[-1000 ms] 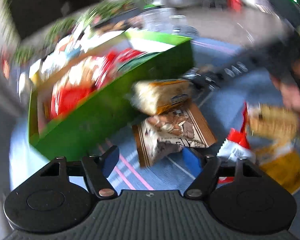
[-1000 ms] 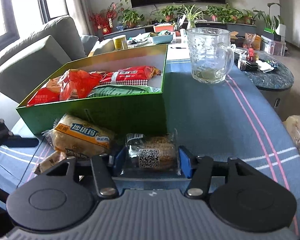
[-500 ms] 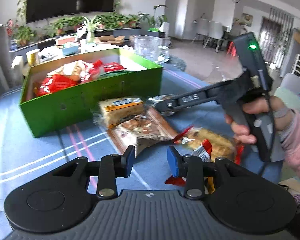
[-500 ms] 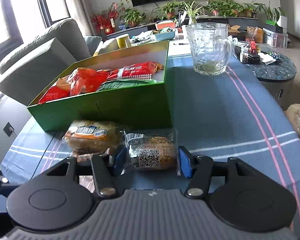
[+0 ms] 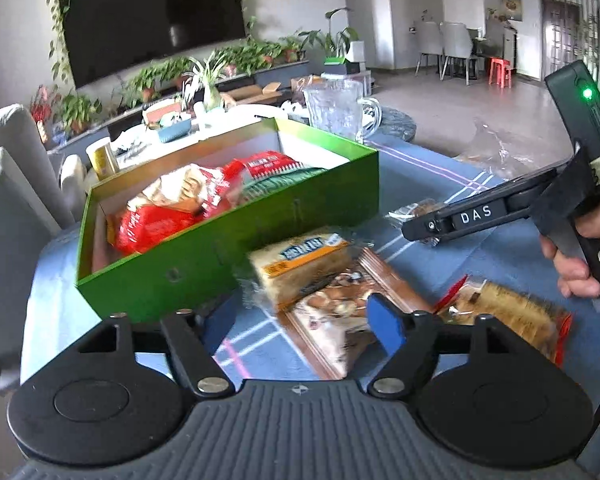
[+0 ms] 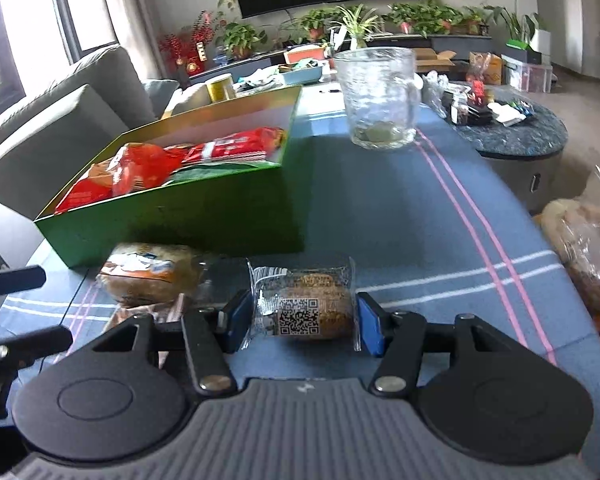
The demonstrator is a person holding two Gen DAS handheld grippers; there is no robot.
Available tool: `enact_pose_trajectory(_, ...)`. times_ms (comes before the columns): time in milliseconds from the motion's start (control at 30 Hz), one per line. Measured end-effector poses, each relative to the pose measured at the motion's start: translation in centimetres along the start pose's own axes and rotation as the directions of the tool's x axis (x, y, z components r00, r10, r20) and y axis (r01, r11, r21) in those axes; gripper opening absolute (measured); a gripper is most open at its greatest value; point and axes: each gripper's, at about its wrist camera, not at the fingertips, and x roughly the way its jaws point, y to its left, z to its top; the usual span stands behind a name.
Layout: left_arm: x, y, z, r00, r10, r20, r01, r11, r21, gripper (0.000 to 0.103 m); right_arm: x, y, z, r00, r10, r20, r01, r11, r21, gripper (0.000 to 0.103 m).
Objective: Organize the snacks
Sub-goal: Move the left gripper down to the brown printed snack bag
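A: How do the claws stand?

B: The right gripper [image 6: 300, 322] is clamped on a clear-wrapped cake with a QR label [image 6: 305, 308], both blue pads pressing the wrapper's ends, low over the blue striped tablecloth [image 6: 400, 208]. The left gripper [image 5: 302, 320] has just been opening; its jaws stand apart with nothing gripped, and through the gap shows a brown nut-print packet [image 5: 340, 300].

A: And around them?

B: A cake pack with an orange label [image 5: 296, 260] lies partly on the brown packet, just in front of the green box [image 5: 228, 252]. A red-edged crispy snack [image 5: 508, 312] lies to the right of those, near the person's hand [image 5: 580, 256] on the right gripper's handle.

A: The box?

B: Open, already holding red packets [image 6: 140, 168] and a green one. A glass mug [image 6: 378, 98] stands beyond it on the cloth, apart from the box
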Motion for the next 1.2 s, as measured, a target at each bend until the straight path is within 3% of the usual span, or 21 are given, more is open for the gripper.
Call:
enact_pose_trajectory(133,0.7,-1.4,0.4,0.999,-0.016,-0.035,0.015,0.999,-0.05,0.072,0.0,-0.3,0.1,1.0,0.004,0.001,-0.004,1.0,0.007,0.071)
enact_pose_trajectory(233,1.1,-2.0,1.1,0.997,-0.031,-0.073,0.021,0.992,-0.127,0.078,0.0,-0.3,-0.1,1.0,0.006,0.006,-0.006,1.0,0.002,0.071)
enact_pose_trajectory(433,2.9,-2.3,2.3,0.987,0.031,-0.159,-0.07,0.967,-0.245,0.086,-0.2,-0.6,-0.2,1.0,0.021,0.012,-0.021,1.0,0.007,0.071)
enact_pose_trajectory(500,3.6,-2.2,2.5,0.98,0.03,-0.197,-0.085,0.957,-0.277,0.094,-0.2,-0.6,-0.2,1.0,0.026,0.013,-0.026,1.0,0.008,0.071)
enact_pose_trajectory(733,5.5,-3.6,2.2,0.96,0.036,-0.277,-0.112,0.958,-0.265,0.099,-0.2,-0.7,-0.3,0.999,0.032,0.02,-0.032,0.999,0.01,0.071)
enact_pose_trajectory(900,5.8,-3.1,1.7,0.96,0.061,-0.273,-0.137,0.953,-0.27,0.086,-0.4,-0.8,-0.4,0.999,0.04,0.021,-0.04,0.999,0.01,0.071)
enact_pose_trajectory(967,5.3,-2.6,1.4,0.966,0.04,-0.255,-0.112,0.954,-0.278,0.084,-0.5,-0.8,-0.4,0.999,0.044,0.022,-0.044,0.999,0.01,0.071)
enact_pose_trajectory(1033,4.6,-2.3,1.2,0.971,0.025,-0.238,-0.093,0.957,-0.276,0.075,-0.5,-0.8,-0.5,0.999,0.045,0.024,-0.045,0.999,0.01,0.071)
enact_pose_trajectory(1100,3.5,-2.2,1.2,0.981,0.014,-0.195,-0.066,0.963,-0.261,0.058,-0.6,-0.8,-0.5,0.999,0.047,0.026,-0.047,0.999,0.012,0.071)
enact_pose_trajectory(1200,2.1,-2.1,1.1,0.984,0.014,-0.175,-0.058,0.967,-0.249,0.054,-0.8,-0.9,-0.6,0.998,0.051,0.027,-0.052,0.998,0.025,0.071)
